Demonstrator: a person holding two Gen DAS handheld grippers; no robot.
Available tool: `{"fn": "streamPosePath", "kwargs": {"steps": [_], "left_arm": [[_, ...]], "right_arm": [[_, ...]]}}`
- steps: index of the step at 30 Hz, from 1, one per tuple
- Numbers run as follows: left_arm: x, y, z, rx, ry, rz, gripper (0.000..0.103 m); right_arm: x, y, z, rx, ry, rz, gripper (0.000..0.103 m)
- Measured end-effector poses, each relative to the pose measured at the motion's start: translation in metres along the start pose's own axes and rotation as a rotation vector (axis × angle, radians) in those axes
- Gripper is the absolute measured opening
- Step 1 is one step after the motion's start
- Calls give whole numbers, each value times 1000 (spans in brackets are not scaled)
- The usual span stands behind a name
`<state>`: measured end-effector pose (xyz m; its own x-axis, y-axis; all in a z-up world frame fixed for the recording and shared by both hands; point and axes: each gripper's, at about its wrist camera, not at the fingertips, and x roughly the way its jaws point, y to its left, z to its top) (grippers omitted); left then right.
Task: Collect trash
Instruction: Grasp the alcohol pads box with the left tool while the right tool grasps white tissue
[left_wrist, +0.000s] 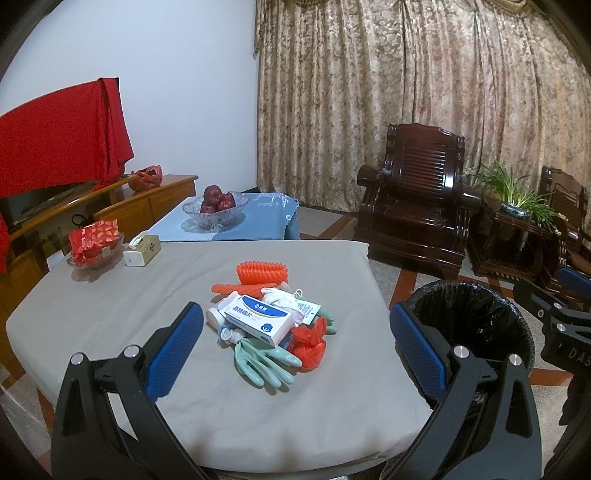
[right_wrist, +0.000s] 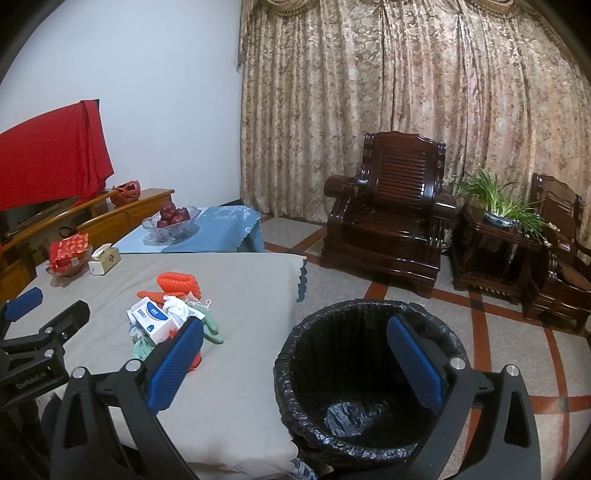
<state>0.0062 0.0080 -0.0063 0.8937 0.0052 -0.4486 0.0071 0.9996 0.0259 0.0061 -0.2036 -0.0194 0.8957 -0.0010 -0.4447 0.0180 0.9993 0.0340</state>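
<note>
Through my left wrist camera I have the left gripper (left_wrist: 295, 339) hanging over the near part of the grey-covered table (left_wrist: 110, 314), its blue pads spread wide apart with nothing between them. The trash lies in one heap near the middle of the cloth: a white and blue box (left_wrist: 258, 319) rests on top, a pale green rubber glove (left_wrist: 264, 360) sticks out at the near side, a red mesh bag (left_wrist: 310, 345) is just beside the glove on the right, crumpled white paper (left_wrist: 280, 297) sits behind the box, and orange foam netting (left_wrist: 262, 273) lies at the far edge of the pile. Through my right wrist camera the right gripper (right_wrist: 295, 354) is likewise wide open and empty, held above the bin (right_wrist: 306, 354), which stands on the floor just beside the table's right edge. The bin is lined with a black bag, and I see only wrinkled liner at its bottom; whether anything small lies in there I cannot tell. At the far left of the table a shallow glass dish (left_wrist: 92, 260) holds red patterned packets, and a tissue box (left_wrist: 142, 249) stands just beside it with a tissue poking up. On the lower blue-covered table (left_wrist: 266, 218) behind, a cut-glass bowl (left_wrist: 218, 210) holds dark red apples (left_wrist: 218, 199). A dark wooden armchair (left_wrist: 417, 199) stands before the curtain.
</note>
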Motion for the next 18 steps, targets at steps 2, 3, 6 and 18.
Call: {"fn": "streamPosePath", "kwargs": {"steps": [2, 3, 6, 18], "left_arm": [[3, 6, -9, -1, 2, -1, 98], [3, 6, -9, 0, 3, -1, 98], [7, 14, -16, -6, 5, 3, 98], [49, 66, -40, -38, 32, 114, 98]], "right_arm": [[-2, -4, 2, 2, -1, 7, 97], [-3, -4, 3, 2, -1, 10, 97], [-1, -5, 4, -1, -3, 26, 97], [41, 23, -1, -20, 16, 149, 97]]}}
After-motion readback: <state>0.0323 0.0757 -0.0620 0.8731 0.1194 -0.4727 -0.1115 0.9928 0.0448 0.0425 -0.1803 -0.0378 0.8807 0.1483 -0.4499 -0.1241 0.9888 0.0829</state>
